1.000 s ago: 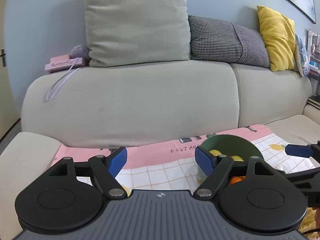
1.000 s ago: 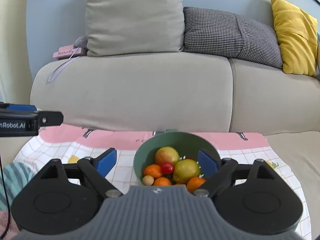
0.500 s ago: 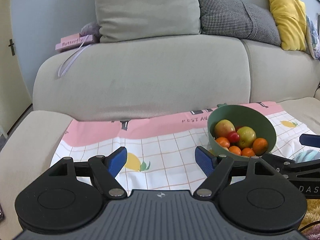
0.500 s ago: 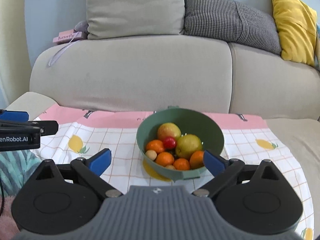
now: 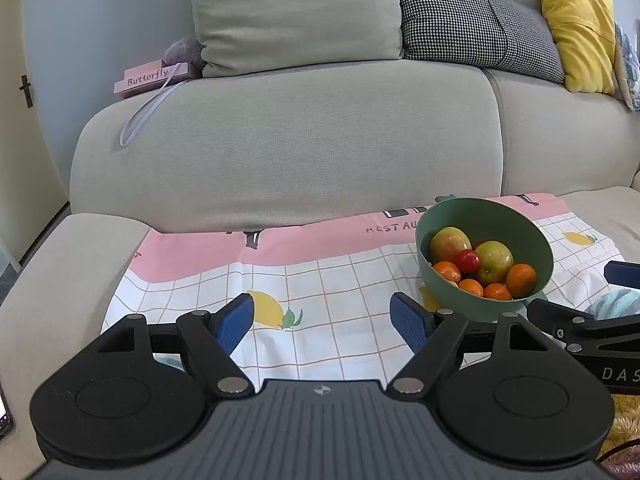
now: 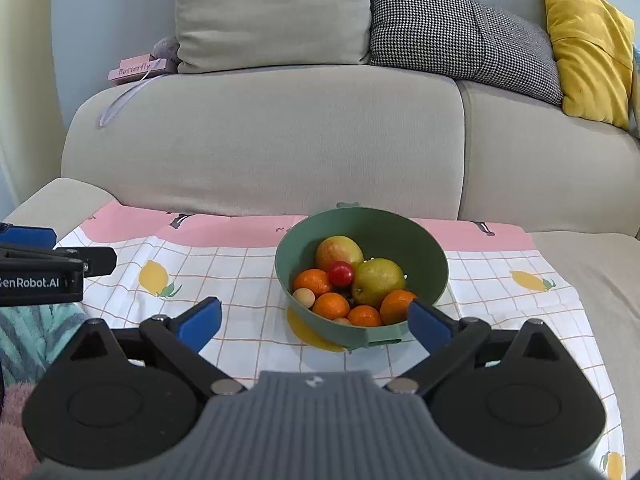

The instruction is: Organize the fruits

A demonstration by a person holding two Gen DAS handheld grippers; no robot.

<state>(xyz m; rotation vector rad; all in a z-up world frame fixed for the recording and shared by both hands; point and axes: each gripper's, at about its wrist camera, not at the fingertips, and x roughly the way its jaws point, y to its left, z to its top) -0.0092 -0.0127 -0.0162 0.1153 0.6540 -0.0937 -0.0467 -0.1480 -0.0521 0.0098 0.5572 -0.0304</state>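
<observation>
Left gripper (image 5: 322,322): fingers spread wide, nothing between them, held over bare checked cloth (image 5: 320,280) spread on the sofa seat (image 5: 48,264).
Since a second ago: view tipped downward and pulled back. Cloth then a thin strip, bowl mostly hidden behind the right finger; now wide cloth in sight, bowl whole at right.
Green bowl (image 6: 424,248) upright on the cloth, centre-right. Contents: two large yellow-red fruits, several oranges (image 6: 331,305), one red tomato (image 6: 341,273), small pale round pieces. No loose fruit seen on the cloth.
Right gripper (image 6: 314,320): fingers likewise wide apart, empty, facing the bowl's near rim; bowl framed higher than a second ago.
Judgement: fits either fruit gathered and grippers backing off, or a sort out of the bowl pending. Not settled.
</observation>
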